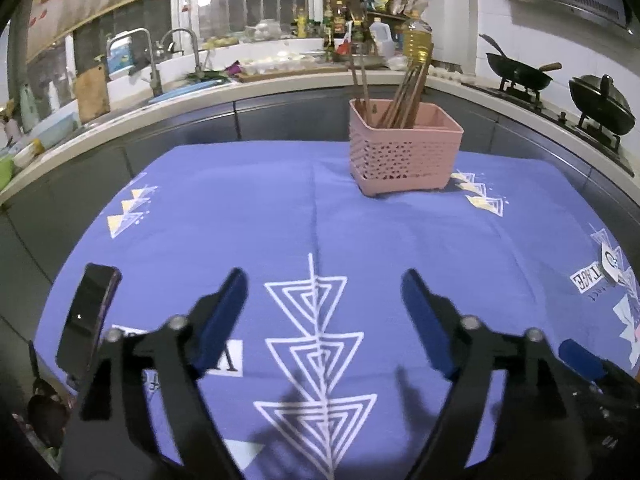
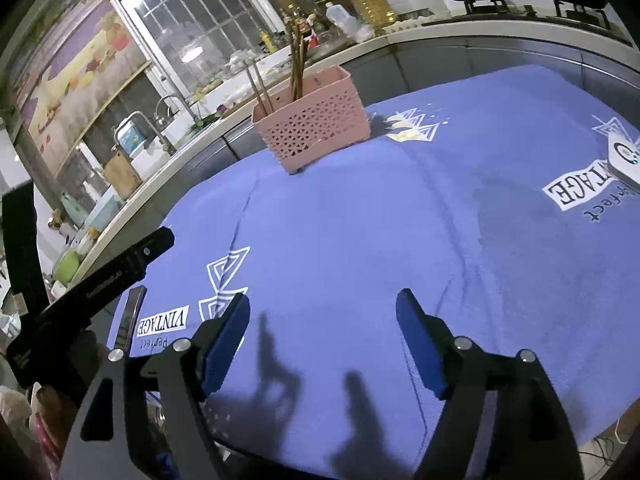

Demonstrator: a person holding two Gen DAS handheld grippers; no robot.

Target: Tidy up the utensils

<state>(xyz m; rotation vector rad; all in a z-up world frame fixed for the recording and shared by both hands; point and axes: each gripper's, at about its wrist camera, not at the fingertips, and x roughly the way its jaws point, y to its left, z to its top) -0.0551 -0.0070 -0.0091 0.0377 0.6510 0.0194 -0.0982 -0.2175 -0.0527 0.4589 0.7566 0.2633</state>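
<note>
A pink perforated utensil basket (image 1: pixel 404 148) (image 2: pixel 316 120) stands at the far side of the blue patterned cloth (image 1: pixel 240 220) (image 2: pixel 400 220). Several brown chopsticks (image 1: pixel 404 96) (image 2: pixel 298 64) stand upright in it, split between two compartments. My left gripper (image 1: pixel 324 280) hovers over the near part of the cloth, open, with only bare cloth between its blue pads. My right gripper (image 2: pixel 323 302) is likewise open and holds nothing, well short of the basket. No loose utensil lies on the cloth in either view.
A dark phone (image 1: pixel 88 316) (image 2: pixel 130 320) lies at the cloth's left edge. A small white device (image 1: pixel 610 266) (image 2: pixel 624 158) sits at its right edge. Behind runs a kitchen counter with a sink (image 1: pixel 132 92), bottles and woks (image 1: pixel 520 70) on a stove.
</note>
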